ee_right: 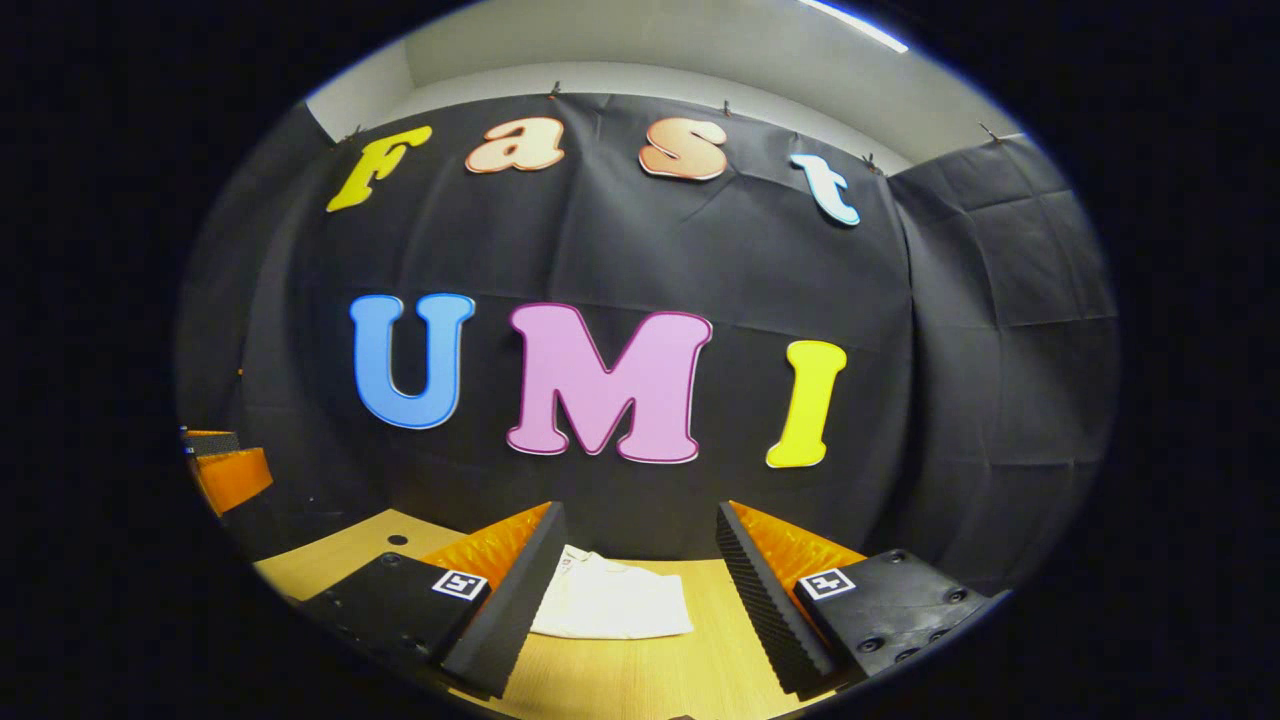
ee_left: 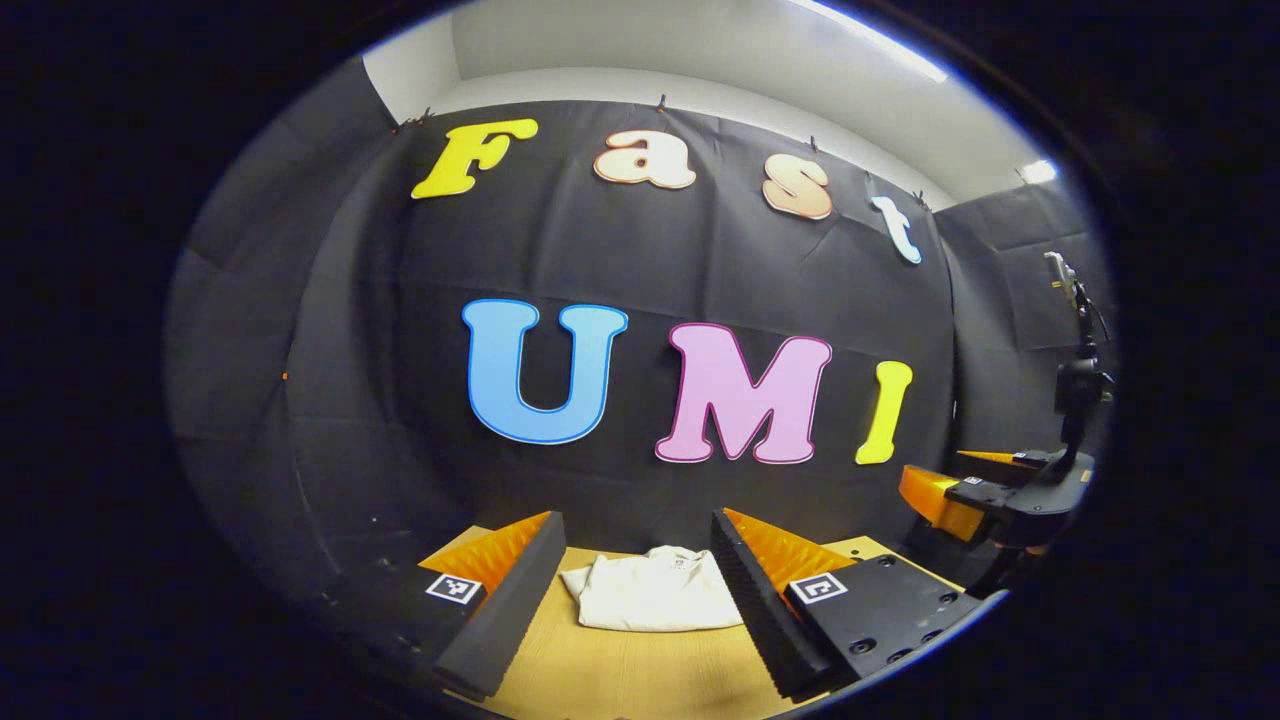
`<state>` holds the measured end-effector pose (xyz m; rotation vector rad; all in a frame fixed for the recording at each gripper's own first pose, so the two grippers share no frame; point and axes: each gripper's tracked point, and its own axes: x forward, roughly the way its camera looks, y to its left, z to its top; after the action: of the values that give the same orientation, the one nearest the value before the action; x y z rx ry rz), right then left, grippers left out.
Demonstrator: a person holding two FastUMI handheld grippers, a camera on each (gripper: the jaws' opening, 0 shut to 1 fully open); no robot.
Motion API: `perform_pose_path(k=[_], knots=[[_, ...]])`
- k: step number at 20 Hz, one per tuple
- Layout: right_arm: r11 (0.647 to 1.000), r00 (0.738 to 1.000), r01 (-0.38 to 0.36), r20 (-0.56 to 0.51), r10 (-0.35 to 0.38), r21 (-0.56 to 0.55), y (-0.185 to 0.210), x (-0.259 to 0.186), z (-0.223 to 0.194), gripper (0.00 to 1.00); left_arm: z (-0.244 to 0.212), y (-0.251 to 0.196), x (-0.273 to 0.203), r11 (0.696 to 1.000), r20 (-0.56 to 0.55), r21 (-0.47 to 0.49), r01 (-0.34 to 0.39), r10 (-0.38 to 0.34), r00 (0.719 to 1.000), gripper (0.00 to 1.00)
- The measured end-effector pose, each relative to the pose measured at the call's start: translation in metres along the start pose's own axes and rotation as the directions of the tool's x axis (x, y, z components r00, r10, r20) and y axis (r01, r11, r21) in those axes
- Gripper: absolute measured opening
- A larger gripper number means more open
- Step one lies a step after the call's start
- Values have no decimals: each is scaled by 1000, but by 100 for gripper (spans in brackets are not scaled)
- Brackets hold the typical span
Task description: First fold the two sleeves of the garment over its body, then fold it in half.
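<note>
Left gripper (ee_left: pixel 640 590) hovering spread wide above wooden table (ee_left: pixel 620 670), pinching nothing. White garment (ee_left: pixel 650 592) lying folded ahead between its fingers, clear of both. Right gripper (ee_right: pixel 640 590) likewise gaping; garment (ee_right: pixel 612 606) sitting ahead, nearer its left finger (ee_right: pixel 505 610).
</note>
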<state>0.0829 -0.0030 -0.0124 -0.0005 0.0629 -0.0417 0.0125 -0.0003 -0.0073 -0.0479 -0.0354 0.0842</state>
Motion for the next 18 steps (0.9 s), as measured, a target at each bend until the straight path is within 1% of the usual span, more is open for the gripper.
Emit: perform_pose_path(k=[1, 3, 4, 5, 8, 10, 13, 16, 18], knots=[[1000, 1000, -24, 9, 24, -5, 9, -13, 5, 96, 3, 0, -12, 1000, 12, 6, 6, -6, 1000, 96], [998, 998, -54, 21, 55, -29, 20, -39, 9, 96, 6, 6, -34, 1000, 19, 30, -4, 4, 1000, 96], [997, 997, -64, 29, 65, -39, 25, -51, 10, 96, 7, 7, -44, 999, 29, 36, -6, 5, 1000, 100], [996, 996, -81, 33, 82, -47, 30, -61, 9, 96, 7, 3, -51, 999, 23, 42, 1, -2, 1000, 96], [995, 995, -91, 24, 92, -33, 32, -85, 1, 96, 3, 2, -68, 999, 9, 52, -10, 10, 1000, 96], [995, 995, -99, 34, 99, 2, 31, -89, 4, 96, 5, 1, -74, 998, 7, 61, -8, 7, 1000, 96], [993, 994, -104, 23, 103, 56, 27, -82, 6, 96, 8, 6, -74, 998, 2, 56, -16, 16, 1000, 96], [992, 994, -109, 17, 108, 62, 27, -69, 14, 96, 9, 13, -72, 996, -8, 75, -45, 46, 999, 96], [992, 993, -118, 28, 117, 47, 23, -74, 17, 96, 16, 15, -74, 993, 11, 103, -59, 59, 998, 96]])
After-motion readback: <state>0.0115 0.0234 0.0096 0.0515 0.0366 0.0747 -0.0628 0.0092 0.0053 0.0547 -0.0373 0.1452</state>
